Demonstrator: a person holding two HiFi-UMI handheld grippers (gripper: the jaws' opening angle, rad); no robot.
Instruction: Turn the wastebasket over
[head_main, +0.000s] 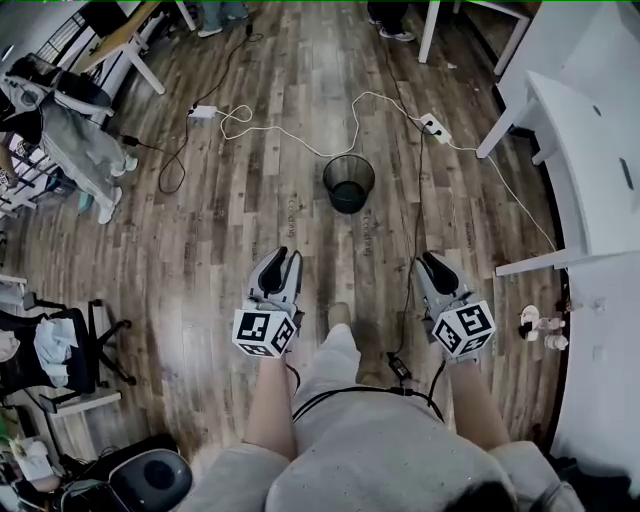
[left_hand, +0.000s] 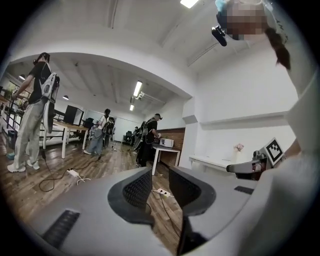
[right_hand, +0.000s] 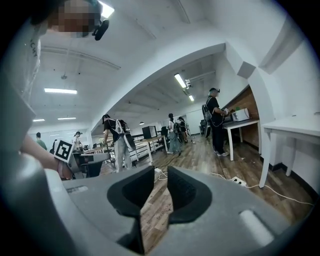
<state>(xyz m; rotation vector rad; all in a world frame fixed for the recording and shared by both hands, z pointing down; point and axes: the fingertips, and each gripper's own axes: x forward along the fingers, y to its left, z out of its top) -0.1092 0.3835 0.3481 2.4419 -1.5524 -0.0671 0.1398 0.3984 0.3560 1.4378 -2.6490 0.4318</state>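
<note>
Wastebasket (head_main: 349, 183) first: black mesh, standing upright with its mouth up on the wood floor (head_main: 230, 220). It sits well ahead of both grippers and roughly midway between the lines they point along. Neither one touches it.

I hold the left gripper (head_main: 283, 258) about level, aimed forward. Its jaws stand a little apart, with a narrow gap, and in its own view I see only floor and a strip of cable through that gap. The right gripper (head_main: 432, 262) sits beside it at the same reach, tipped slightly down. Its jaws are also a little apart, with only floorboards showing between the pads. Each marker cube rides at the rear of its gripper, the left cube (head_main: 264, 332) and the right cube (head_main: 465, 328), close to my knees.

A white cable (head_main: 300, 135) loops across the floor beyond the basket, ending to the right at a power strip (head_main: 434, 127). A black cable (head_main: 415, 230) runs back from there and passes just inside the right gripper. A white table (head_main: 590, 150) stands off to the right of that gripper, well apart from it.
</note>
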